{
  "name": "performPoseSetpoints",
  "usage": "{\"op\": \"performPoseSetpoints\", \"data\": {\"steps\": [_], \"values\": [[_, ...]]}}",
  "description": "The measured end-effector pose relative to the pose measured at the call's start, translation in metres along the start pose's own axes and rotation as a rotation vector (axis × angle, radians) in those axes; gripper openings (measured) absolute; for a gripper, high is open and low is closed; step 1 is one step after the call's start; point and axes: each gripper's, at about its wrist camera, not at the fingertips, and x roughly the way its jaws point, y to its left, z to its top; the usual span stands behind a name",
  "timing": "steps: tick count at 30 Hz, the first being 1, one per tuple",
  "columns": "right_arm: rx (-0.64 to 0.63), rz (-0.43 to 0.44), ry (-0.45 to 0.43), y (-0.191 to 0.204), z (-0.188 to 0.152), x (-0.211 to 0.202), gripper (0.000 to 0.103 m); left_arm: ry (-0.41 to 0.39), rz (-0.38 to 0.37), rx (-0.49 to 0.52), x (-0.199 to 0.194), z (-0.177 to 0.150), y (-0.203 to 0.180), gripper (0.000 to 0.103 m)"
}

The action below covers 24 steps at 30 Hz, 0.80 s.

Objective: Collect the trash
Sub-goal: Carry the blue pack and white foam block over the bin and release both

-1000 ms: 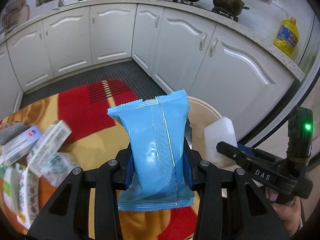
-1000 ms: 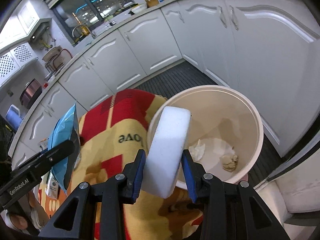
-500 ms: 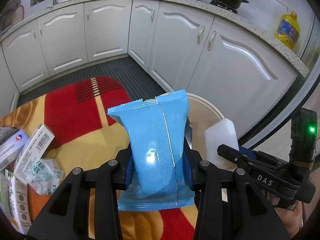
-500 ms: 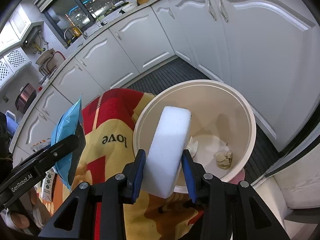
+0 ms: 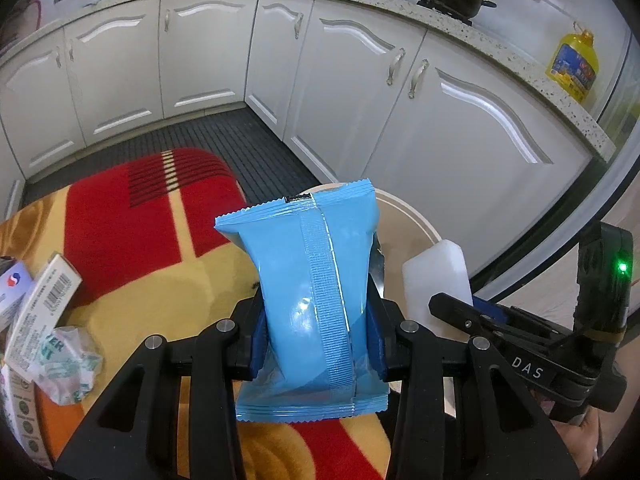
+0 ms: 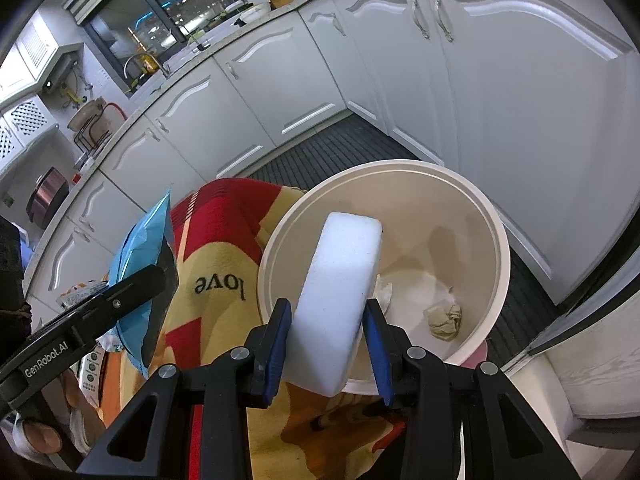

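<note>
Right wrist view: my right tongs (image 6: 326, 346) clamp a white foam block (image 6: 340, 300), its top over the bin (image 6: 494, 240) rim, its base short of it. Left tongs (image 5: 316, 334) pinch a blue wrapper (image 5: 312, 300) above the blanket (image 5: 120, 232), just short of the bin (image 5: 404, 216). Best move, I judge: push right forward until the block clears the rim, then release. Bring left over the opening next; wrapper is light, so drop it low.

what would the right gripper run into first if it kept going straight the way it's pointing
Most likely the cream trash bin. The right gripper, shut on the white foam block, points down into the bin's open mouth, so the block would probably reach the inside before the fingers. Depth is hard to judge.
</note>
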Motion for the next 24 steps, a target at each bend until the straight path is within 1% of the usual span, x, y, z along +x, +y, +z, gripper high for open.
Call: {"op": "performPoseSetpoints", "data": {"steps": [12,24], "values": [[0.012,-0.003,0.011,-0.008,0.000,0.007,0.036,0.022,-0.029,-0.006,0.021,0.004,-0.010,0.038],[0.038,-0.016,0.037,-0.023,0.001,0.019,0.036,0.032,-0.051,-0.014,0.039,0.005,-0.010,0.038]]}}
